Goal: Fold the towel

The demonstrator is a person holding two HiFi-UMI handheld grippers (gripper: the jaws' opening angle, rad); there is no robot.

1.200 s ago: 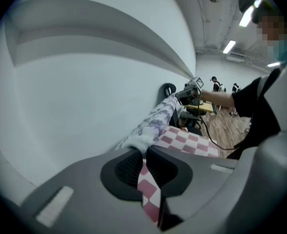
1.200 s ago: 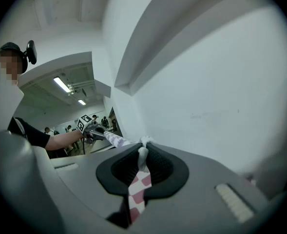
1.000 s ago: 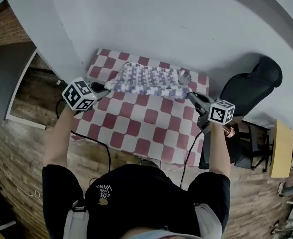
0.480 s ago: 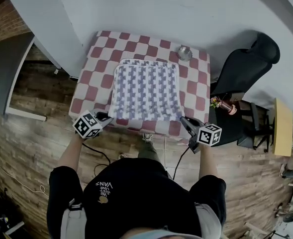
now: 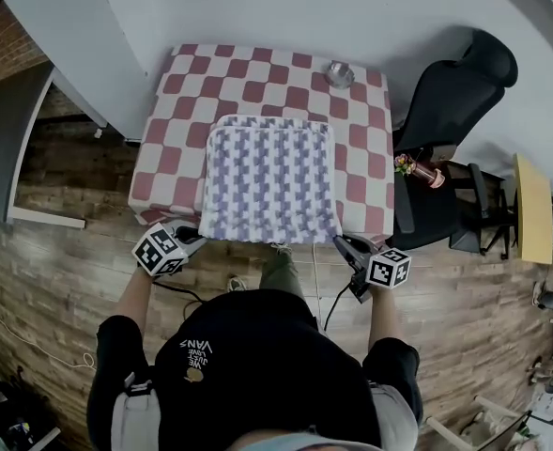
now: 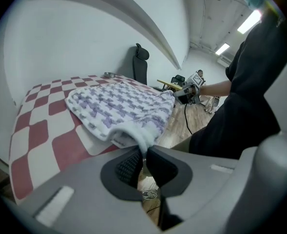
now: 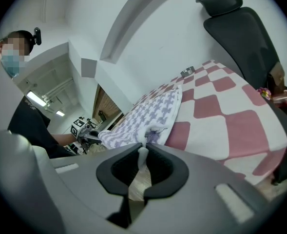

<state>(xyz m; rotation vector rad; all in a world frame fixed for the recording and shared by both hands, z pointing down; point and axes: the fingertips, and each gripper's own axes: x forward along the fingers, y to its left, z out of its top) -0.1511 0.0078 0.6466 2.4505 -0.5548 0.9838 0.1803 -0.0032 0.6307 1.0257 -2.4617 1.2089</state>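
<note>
A purple-and-white knitted towel (image 5: 270,178) lies spread flat on the red-and-white checked table (image 5: 177,144), its near edge at the table's front edge. My left gripper (image 5: 194,237) is shut on the towel's near left corner (image 6: 133,136). My right gripper (image 5: 340,243) is shut on the near right corner (image 7: 150,134). Both grippers sit just off the table's front edge, in front of the person's body. In the left gripper view the towel (image 6: 119,106) stretches away across the table towards the right gripper (image 6: 184,95).
A small metal bowl (image 5: 340,73) stands near the table's far right corner. A black office chair (image 5: 450,97) is to the right of the table, with a small pink item (image 5: 417,170) beside it. A white wall runs behind; wooden floor (image 5: 60,261) lies around.
Both grippers pulled the towel's corners from the far side of the table back to its front edge, so the bunched towel now lies spread flat.
</note>
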